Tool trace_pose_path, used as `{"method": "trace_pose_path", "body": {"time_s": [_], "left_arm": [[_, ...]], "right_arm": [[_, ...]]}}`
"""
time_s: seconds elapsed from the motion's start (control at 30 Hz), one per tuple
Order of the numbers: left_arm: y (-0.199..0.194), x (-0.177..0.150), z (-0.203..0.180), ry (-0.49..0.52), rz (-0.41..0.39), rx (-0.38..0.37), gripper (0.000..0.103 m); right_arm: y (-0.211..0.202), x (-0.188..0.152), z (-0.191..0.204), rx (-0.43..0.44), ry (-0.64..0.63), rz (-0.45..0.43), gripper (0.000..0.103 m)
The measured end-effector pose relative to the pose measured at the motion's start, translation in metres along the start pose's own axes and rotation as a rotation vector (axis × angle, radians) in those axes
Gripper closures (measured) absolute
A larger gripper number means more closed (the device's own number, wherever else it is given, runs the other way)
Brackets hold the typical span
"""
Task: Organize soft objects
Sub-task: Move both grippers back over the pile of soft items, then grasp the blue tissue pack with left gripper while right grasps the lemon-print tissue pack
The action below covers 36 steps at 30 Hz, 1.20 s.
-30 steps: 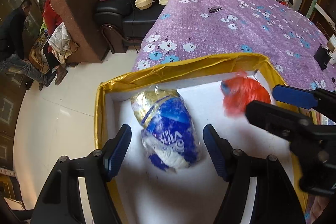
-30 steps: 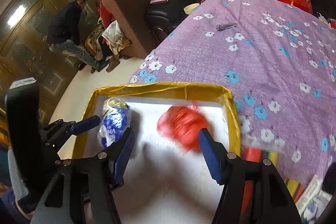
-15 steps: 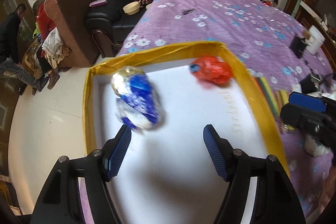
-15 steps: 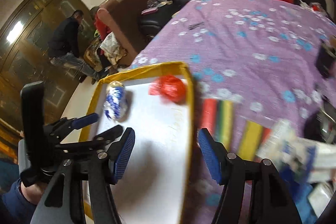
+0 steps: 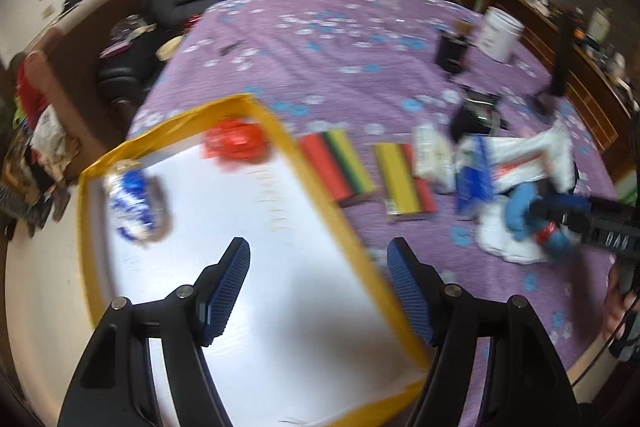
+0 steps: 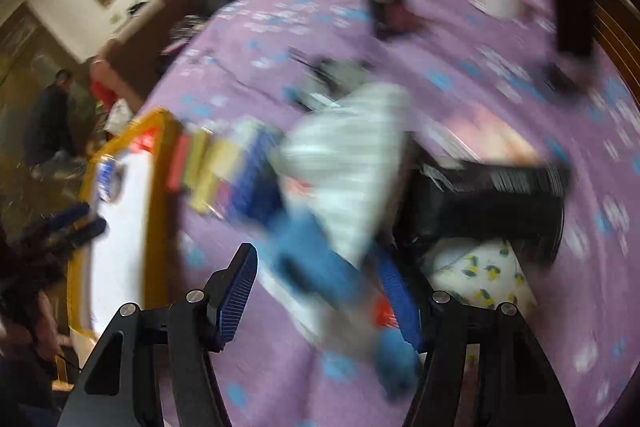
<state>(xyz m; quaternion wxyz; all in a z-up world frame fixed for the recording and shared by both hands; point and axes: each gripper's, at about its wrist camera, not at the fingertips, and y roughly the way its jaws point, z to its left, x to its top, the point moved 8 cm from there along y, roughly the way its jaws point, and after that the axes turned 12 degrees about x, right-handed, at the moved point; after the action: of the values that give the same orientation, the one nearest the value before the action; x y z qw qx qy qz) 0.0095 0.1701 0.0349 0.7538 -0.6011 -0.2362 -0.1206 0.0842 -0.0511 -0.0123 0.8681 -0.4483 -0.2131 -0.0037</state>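
Blue soft toy lies between right claw fingers — spread apart, not clamped.

Box rim shiny gold foil, floor matt white; tablecloth woven purple floral; red bag crinkly glossy plastic.

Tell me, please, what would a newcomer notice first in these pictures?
Probably the yellow-rimmed box on the purple flowered cloth, holding a red bag at its far corner and a blue-and-white bag at its left side. To its right lie two striped packs and a heap of blue and white soft things.
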Motion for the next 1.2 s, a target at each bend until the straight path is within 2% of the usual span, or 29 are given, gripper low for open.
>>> {"method": "trace_pose_path", "body": {"time_s": [0.07, 0.17, 0.37, 0.47, 0.63, 0.7, 0.83, 0.87, 1.0, 1.07, 1.1, 1.2], "left_arm": [[-0.002, 0.002, -0.014, 0.018, -0.005, -0.023, 0.032], [-0.002, 0.007, -0.037, 0.033, 0.003, -0.074, 0.032], [0.019, 0.019, -0.078, 0.042, 0.047, -0.139, 0.033], [0.037, 0.026, -0.099, 0.072, 0.071, -0.132, 0.033], [0.060, 0.036, -0.125, 0.138, 0.090, -0.066, 0.035], [0.072, 0.039, -0.134, 0.156, 0.106, -0.040, 0.043], [0.084, 0.052, -0.147, 0.167, 0.083, -0.003, 0.046], [0.083, 0.054, -0.149, 0.168, 0.072, 0.004, 0.053], [0.065, 0.057, -0.154, 0.199, -0.018, 0.030, 0.075], [0.052, 0.053, -0.154, 0.193, -0.036, 0.011, 0.082], [0.047, 0.052, -0.154, 0.194, -0.049, 0.014, 0.085], [0.031, 0.047, -0.153, 0.221, -0.093, 0.039, 0.085]], "right_arm": [[-0.016, -0.021, -0.015, 0.019, 0.041, -0.015, 0.036], [-0.043, -0.038, -0.017, 0.043, 0.034, -0.062, 0.036], [-0.077, -0.041, -0.019, 0.010, -0.010, -0.135, 0.036], [-0.090, -0.046, -0.032, 0.005, 0.003, -0.157, 0.036], [-0.105, -0.052, -0.050, 0.000, 0.044, -0.174, 0.036], [-0.108, -0.053, -0.056, -0.006, 0.051, -0.178, 0.036], [-0.110, -0.056, -0.075, -0.040, 0.082, -0.165, 0.036], [-0.108, -0.057, -0.080, -0.047, 0.095, -0.154, 0.036], [-0.095, -0.060, -0.094, -0.062, 0.132, -0.109, 0.036], [-0.087, -0.060, -0.098, -0.054, 0.154, -0.085, 0.036], [-0.082, -0.059, -0.099, -0.052, 0.163, -0.074, 0.036], [-0.071, -0.056, -0.103, -0.056, 0.191, -0.052, 0.036]]}}
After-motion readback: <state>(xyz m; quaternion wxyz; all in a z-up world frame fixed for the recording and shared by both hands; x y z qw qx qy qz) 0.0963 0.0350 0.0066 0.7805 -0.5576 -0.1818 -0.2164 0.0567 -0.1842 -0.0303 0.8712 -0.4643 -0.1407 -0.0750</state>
